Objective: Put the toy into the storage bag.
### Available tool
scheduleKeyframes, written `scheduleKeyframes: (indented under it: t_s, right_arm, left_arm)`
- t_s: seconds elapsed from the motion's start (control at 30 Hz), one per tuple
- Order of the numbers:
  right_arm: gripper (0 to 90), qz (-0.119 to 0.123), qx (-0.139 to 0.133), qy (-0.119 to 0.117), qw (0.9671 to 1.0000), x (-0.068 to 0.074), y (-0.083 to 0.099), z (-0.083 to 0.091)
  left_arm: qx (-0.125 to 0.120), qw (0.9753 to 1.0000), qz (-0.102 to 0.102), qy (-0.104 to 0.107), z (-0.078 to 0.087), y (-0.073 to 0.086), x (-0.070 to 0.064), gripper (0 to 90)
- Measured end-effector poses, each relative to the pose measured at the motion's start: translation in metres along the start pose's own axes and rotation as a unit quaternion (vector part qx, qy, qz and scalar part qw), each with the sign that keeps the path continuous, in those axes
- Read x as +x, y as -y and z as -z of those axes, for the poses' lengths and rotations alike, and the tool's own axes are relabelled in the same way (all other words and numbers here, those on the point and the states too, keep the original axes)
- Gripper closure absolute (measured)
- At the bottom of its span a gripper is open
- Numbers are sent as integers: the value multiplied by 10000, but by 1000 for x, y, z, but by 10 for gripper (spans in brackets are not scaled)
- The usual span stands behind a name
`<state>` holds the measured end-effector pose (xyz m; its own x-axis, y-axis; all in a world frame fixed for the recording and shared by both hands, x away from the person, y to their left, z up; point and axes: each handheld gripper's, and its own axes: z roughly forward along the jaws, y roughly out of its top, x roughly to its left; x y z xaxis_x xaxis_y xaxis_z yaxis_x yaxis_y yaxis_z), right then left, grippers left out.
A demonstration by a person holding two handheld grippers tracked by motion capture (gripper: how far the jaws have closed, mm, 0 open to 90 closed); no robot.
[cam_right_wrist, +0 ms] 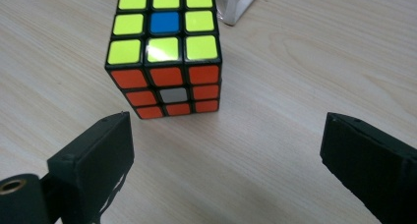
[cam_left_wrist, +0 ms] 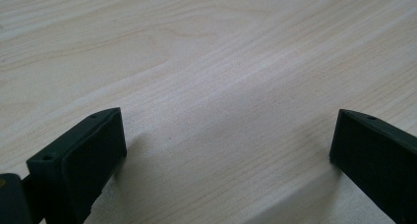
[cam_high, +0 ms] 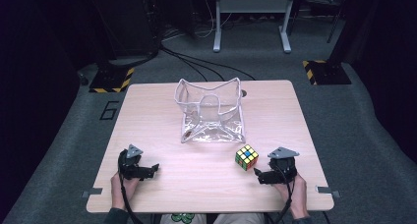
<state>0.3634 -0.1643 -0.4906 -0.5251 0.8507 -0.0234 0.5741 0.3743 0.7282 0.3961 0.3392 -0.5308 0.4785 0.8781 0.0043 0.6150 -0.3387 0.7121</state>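
The right gripper (cam_high: 259, 175) sits low near the front right corner of the surface (cam_high: 162, 135), held by the person's right hand (cam_high: 295, 194). Its jaws are spread wide and hold nothing. In the right gripper view (cam_right_wrist: 226, 145) the two black jaws rise from the bottom corners with bare wood between them. Just ahead of them, towards the left jaw, stands the puzzle cube (cam_right_wrist: 164, 57). It rests flat on the wood and is not touched by either jaw. Its top face is yellow-green with a blue centre square, and the face turned to the gripper is orange with a pale grey centre. From the high view the puzzle cube (cam_high: 246, 157) lies just to the left of the right gripper, near it but apart.

Beyond the cube, in the middle of the surface, stands a clear plastic bag (cam_high: 211, 111). Its mouth is open upward and its walls sag inward. A corner of it shows at the top of the right gripper view, close behind the cube.

The left gripper (cam_high: 152, 171) rests near the front left of the surface in the person's left hand (cam_high: 120, 187), well apart from the cube and the bag. In the left gripper view (cam_left_wrist: 228, 135) its jaws stand wide apart over bare wood, gripping nothing.
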Motion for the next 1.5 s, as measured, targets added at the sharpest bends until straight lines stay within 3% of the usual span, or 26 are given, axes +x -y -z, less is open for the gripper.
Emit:
scheduleKeyframes:
  t_s: [0.3, 0.53, 1.17, 1.33, 1.5]
  right_arm:
    - [48, 182, -76, -172, 9997, 11, -16, 1]
    - [38, 286, -2, -293, 9992, 17, -28, -9]
    - [1, 237, 367, -429, 9981, 21, -42, -43]
    - [135, 331, 524, -488, 9969, 21, -41, -51]
    - [253, 167, 584, -493, 9969, 19, -39, -54]
  left_arm:
    - [-1, 10000, 3, 0, 0, 0, 0, 3]
    - [-29, 10000, 58, -16, 0, 0, -1, 3]
    - [2, 10000, 24, -7, 0, 0, 0, 3]
    - [-1, 10000, 26, -14, 0, 0, 0, 3]
    - [0, 10000, 29, -8, 0, 0, 0, 3]
